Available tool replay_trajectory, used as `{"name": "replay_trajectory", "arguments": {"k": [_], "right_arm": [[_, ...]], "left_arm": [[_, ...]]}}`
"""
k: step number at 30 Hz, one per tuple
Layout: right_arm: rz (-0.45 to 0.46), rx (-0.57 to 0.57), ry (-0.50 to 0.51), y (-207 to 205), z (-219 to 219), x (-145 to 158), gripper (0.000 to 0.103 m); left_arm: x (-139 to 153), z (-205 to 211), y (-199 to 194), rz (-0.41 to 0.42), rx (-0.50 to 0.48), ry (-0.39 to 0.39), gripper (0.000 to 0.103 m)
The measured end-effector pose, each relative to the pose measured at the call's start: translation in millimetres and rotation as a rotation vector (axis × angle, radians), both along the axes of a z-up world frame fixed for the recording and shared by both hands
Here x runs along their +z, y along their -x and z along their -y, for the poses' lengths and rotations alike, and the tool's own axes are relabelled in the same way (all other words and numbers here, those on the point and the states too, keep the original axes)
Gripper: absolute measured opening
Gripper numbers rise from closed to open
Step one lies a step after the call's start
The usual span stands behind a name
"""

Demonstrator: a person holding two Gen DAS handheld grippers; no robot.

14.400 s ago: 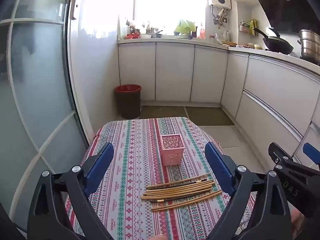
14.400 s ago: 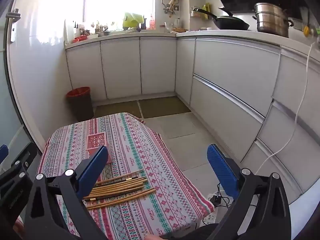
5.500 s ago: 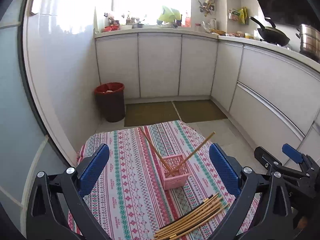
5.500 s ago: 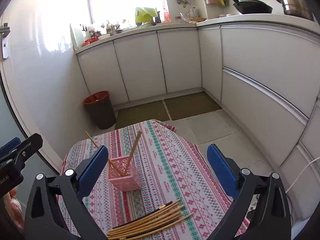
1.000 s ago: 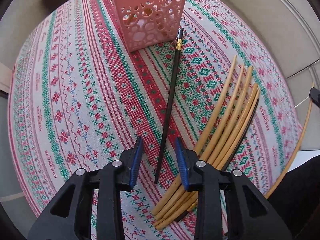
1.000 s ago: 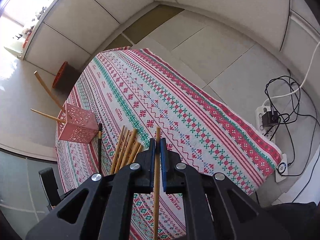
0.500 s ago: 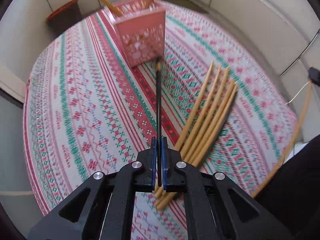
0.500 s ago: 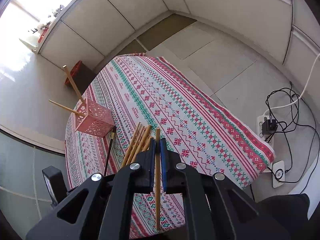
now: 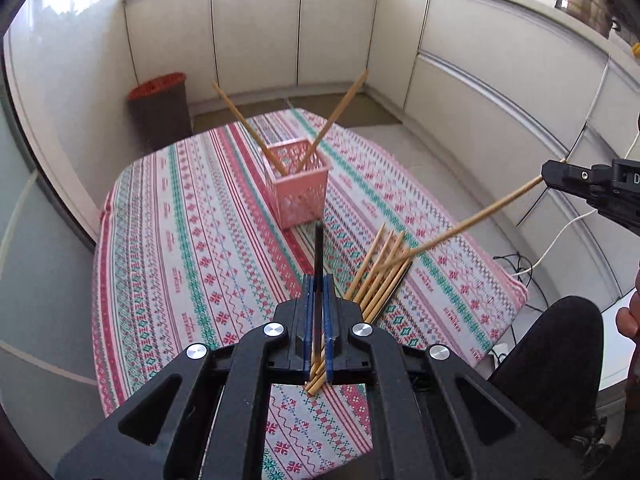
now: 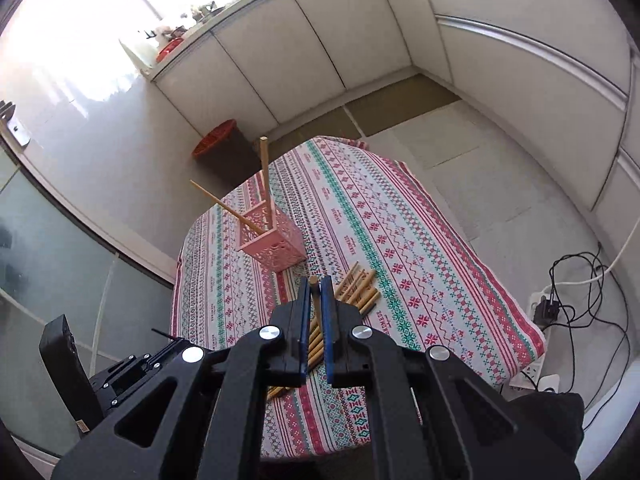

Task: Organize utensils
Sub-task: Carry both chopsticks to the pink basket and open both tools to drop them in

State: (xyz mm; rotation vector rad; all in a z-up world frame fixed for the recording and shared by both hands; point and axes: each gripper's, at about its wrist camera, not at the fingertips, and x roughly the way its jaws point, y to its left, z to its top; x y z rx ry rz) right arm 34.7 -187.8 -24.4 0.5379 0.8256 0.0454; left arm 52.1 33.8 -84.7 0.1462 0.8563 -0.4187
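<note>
A pink perforated holder (image 9: 298, 192) (image 10: 272, 246) stands mid-table with two wooden chopsticks (image 9: 248, 122) leaning out of it. Several wooden chopsticks (image 9: 380, 276) (image 10: 360, 286) lie in a bundle on the patterned tablecloth, in front and to the right of the holder. My left gripper (image 9: 318, 280) is shut on a black chopstick (image 9: 319, 252), held above the table and pointing at the holder. My right gripper (image 10: 316, 282) is shut on a wooden chopstick (image 10: 316, 300), raised above the bundle. That stick also shows in the left wrist view (image 9: 472, 224).
The tablecloth-covered table (image 9: 180, 220) sits in a kitchen corner. A red-lined bin (image 9: 160, 108) stands behind it by white cabinets. A power strip and cables (image 10: 556, 308) lie on the floor at the right. A glass door (image 10: 48, 260) is at the left.
Both grippers have lifted higher and tilted up with their chopsticks. The left closed on the black chopstick a second ago and has raised it off the cloth.
</note>
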Motion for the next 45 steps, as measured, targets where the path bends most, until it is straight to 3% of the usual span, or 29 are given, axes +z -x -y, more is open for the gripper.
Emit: {"name": "replay_trajectory", "arguments": {"k": [11, 20, 26, 31, 32, 34, 39, 45], "right_arm": [[0.173, 0.079, -0.034, -28, 3, 101, 0.005], [0.238, 0.077, 0.001, -80, 4, 140, 0.005], [0.22, 0.067, 0.013, -135, 1, 131, 0.005], [0.175, 0.067, 0.023, -183, -6, 101, 0.005], [0.163, 0.07, 0.024, -190, -9, 94, 0.005], [0.137, 0.076, 0.041, -202, -14, 79, 0.005], [0.097, 0.091, 0.077, -218, -27, 49, 0.005], [0.069, 0.123, 0.07, -232, -42, 31, 0.009]], "left_arm": [[84, -11, -19, 0.156, 0.022, 0.084, 0.003], [122, 3, -80, 0.227, 0.036, 0.118, 0.003], [109, 12, -128, 0.195, 0.055, 0.125, 0.004], [73, 17, -165, 0.112, 0.062, 0.113, 0.007], [68, 16, -167, 0.103, 0.06, 0.123, 0.01], [62, 9, -168, 0.091, 0.072, 0.169, 0.031], [68, -8, -165, 0.124, 0.122, 0.23, 0.036], [70, -15, -165, 0.129, 0.147, 0.229, 0.037]]}}
